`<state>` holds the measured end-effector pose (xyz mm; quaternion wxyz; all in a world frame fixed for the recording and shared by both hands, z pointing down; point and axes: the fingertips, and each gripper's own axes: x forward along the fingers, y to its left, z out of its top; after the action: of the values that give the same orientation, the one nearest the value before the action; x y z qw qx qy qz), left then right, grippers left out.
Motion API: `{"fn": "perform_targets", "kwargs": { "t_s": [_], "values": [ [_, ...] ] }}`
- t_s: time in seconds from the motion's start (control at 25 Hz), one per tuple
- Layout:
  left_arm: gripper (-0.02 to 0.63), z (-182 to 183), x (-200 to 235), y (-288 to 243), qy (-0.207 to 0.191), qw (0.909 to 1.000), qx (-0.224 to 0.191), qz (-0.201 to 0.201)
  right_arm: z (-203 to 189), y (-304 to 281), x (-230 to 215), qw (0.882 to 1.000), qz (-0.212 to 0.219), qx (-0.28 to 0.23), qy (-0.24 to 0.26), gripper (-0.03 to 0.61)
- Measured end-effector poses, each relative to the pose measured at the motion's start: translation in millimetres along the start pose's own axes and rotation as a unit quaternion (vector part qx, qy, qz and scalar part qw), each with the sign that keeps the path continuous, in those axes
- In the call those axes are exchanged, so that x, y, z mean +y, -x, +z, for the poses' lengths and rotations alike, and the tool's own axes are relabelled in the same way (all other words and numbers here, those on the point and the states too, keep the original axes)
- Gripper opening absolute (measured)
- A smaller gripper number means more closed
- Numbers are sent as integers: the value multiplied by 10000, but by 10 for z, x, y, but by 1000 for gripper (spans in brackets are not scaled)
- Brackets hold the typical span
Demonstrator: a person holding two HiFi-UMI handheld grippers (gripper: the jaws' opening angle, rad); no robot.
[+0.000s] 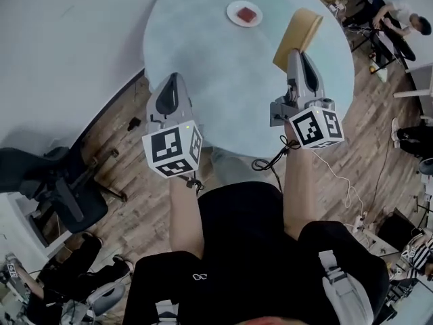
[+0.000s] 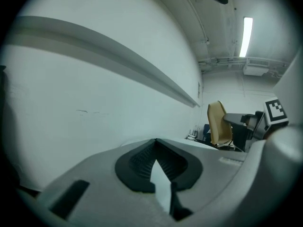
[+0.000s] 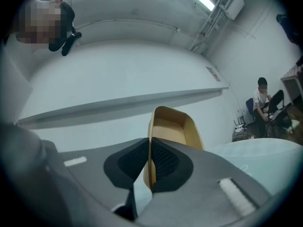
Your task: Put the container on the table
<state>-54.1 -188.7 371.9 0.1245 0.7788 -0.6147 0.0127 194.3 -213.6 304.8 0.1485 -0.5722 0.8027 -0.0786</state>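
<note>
Right hand-held gripper [image 1: 296, 51] pinches the container [image 1: 298, 34] by one thin side wall, jaws nearly together on it. Left hand-held gripper [image 1: 174, 78] is pressed together on nothing, over the counter's near-left edge. Container hangs tilted on edge over the counter [image 1: 223, 73] near its right edge, opening turned sideways; as far as the head view lets one judge, it isn't touching the top. Main risk: it's a single-wall pinch with the whole body cantilevered past the pads, so any quick move could make it pivot or slip in the grip. Second: released at this tilt it would likely land on a side wall and roll over instead of sitting on its base, so it needs levelling first. Third: the right edge is close, so a tip or skid that way could take it off onto the floor [image 1: 128, 202]. Top looks smooth and pale, probably slick, with little to stop a light container sliding. Plate [image 1: 232, 13] with a red block [image 1: 249, 14] sits near the far edge, well apart, so collision risk is low. Cable [image 1: 264, 164] dangling below the right hand-held gripper could snag at the near edge. Room: round counter, wood floor, dark chair [image 1: 64, 181] off the left edge, white wall [image 2: 94, 108], ceiling light strip [image 2: 246, 37], people [image 1: 399, 15] seated beyond the right edge, away from the work.
</note>
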Motion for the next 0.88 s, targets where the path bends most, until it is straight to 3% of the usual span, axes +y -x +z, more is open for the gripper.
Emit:
{"fn": "perform_targets", "kwargs": {
  "t_s": [0.2, 0.48, 0.68, 0.88],
  "values": [
    [-2, 113, -4, -623, -169, 9997, 149, 101, -177, -547, -345, 9996, 20, 179, -218, 28],
    [-2, 0, -20, -1173, -288, 9983, 496, -25, -371, -964, -662, 9989, -86, 383, -273, 28],
    [-2, -62, 75, -1499, -217, 9977, 622, -136, -670, -1246, -549, 9941, 217, 976, 410, 28],
    [-2, -50, 235, -1618, -121, 9978, 645, -132, -1016, -1612, -276, 9733, 882, 1611, 1377, 28]
  ]
}}
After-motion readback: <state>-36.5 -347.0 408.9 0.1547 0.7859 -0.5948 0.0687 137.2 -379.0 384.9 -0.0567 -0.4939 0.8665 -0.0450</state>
